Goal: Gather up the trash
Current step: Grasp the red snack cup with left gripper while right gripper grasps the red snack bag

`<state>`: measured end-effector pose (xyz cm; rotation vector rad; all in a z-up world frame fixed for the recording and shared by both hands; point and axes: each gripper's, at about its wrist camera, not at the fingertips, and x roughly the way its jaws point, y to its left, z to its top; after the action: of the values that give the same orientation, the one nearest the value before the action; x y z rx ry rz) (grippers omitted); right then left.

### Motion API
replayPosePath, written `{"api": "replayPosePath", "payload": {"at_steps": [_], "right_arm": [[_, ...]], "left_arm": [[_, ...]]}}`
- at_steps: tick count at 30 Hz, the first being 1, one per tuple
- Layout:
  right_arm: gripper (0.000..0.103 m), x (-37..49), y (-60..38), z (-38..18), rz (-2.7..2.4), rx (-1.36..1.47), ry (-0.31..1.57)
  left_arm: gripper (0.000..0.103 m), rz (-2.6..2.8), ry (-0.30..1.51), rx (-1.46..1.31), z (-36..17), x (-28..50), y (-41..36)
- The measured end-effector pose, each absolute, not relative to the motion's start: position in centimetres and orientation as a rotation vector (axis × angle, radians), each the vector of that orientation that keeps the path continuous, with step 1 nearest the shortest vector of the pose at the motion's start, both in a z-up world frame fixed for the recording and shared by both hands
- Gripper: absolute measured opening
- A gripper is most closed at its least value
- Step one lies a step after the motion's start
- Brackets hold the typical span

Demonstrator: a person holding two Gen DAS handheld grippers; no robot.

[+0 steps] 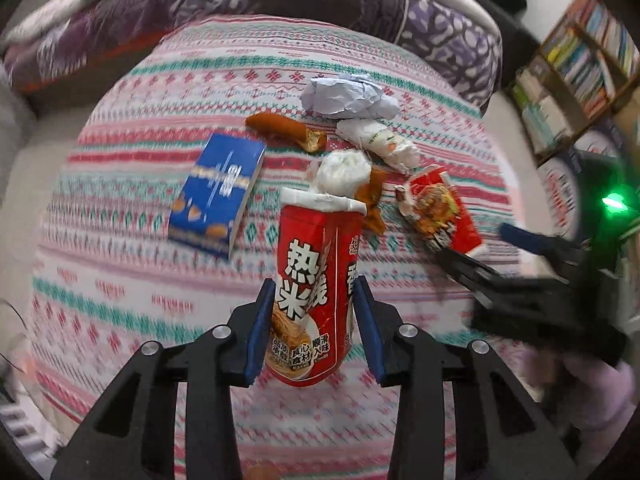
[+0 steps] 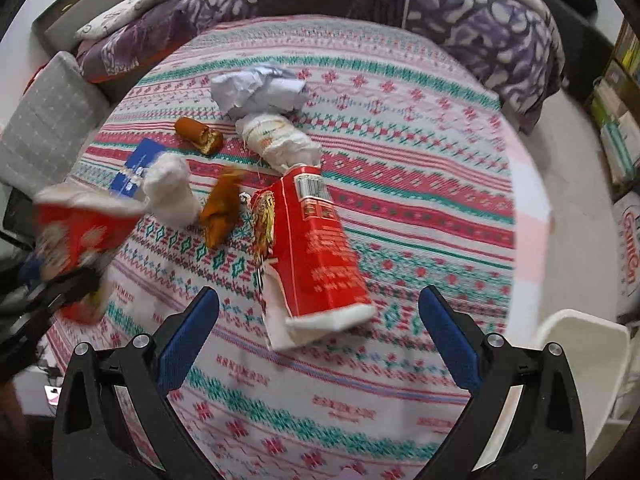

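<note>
My left gripper [image 1: 314, 320] is shut on a tall red noodle cup [image 1: 312, 280], a blue pad pressed on each side. The same cup [image 2: 80, 232] shows blurred at the left of the right wrist view. My right gripper [image 2: 318, 292] stands wide open over a flattened red cup [image 2: 320, 248] that lies on the bed, without touching it. Further back lie a white tissue ball [image 2: 172, 188], an orange-brown wrapper [image 2: 220, 208], a brown snack piece [image 2: 198, 132], a crumpled white wrapper [image 2: 276, 136], crumpled pale paper [image 2: 256, 88] and a blue box [image 1: 218, 196].
Everything rests on a bed sheet [image 2: 400, 200] with pink and green patterns. A purple duvet [image 1: 280, 8] is bunched along the far edge. A grey cushion [image 2: 48, 120] sits at the left, a bookshelf [image 1: 580, 60] at the right, a white container [image 2: 588, 344] at the lower right.
</note>
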<state>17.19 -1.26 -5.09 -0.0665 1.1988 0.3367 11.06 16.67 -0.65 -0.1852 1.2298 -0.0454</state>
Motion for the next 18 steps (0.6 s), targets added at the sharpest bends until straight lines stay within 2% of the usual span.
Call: {"api": "replayPosePath", "payload": {"at_steps": [8, 9, 10, 11, 14, 18], "right_arm": [[0.094, 18.5, 0.0, -6.7, 0.302, -0.100, 1.200], [0.087, 18.6, 0.1, -6.9, 0.306, -0.094, 1.208], [0.069, 18.7, 0.2, -7.1, 0.316, -0.086, 1.224], [0.060, 18.7, 0.4, -7.3, 0.321, -0.082, 1.239], [0.055, 18.4, 0.5, -6.9, 0.333, -0.070, 1.228], [0.052, 17.3, 0.7, -5.7, 0.368, -0.015, 1.217]], "left_arm": [[0.040, -0.045, 1.279, -0.305, -1.3, 10.8, 18.2], [0.040, -0.047, 1.274, -0.305, -1.1, 10.9, 18.2], [0.040, -0.052, 1.270, -0.311, -0.9, 10.9, 18.2], [0.040, -0.056, 1.269, -0.319, -0.9, 10.9, 18.4], [0.040, -0.051, 1.264, -0.330, -0.6, 10.7, 18.9], [0.040, -0.047, 1.297, -0.361, -1.1, 10.5, 19.2]]}}
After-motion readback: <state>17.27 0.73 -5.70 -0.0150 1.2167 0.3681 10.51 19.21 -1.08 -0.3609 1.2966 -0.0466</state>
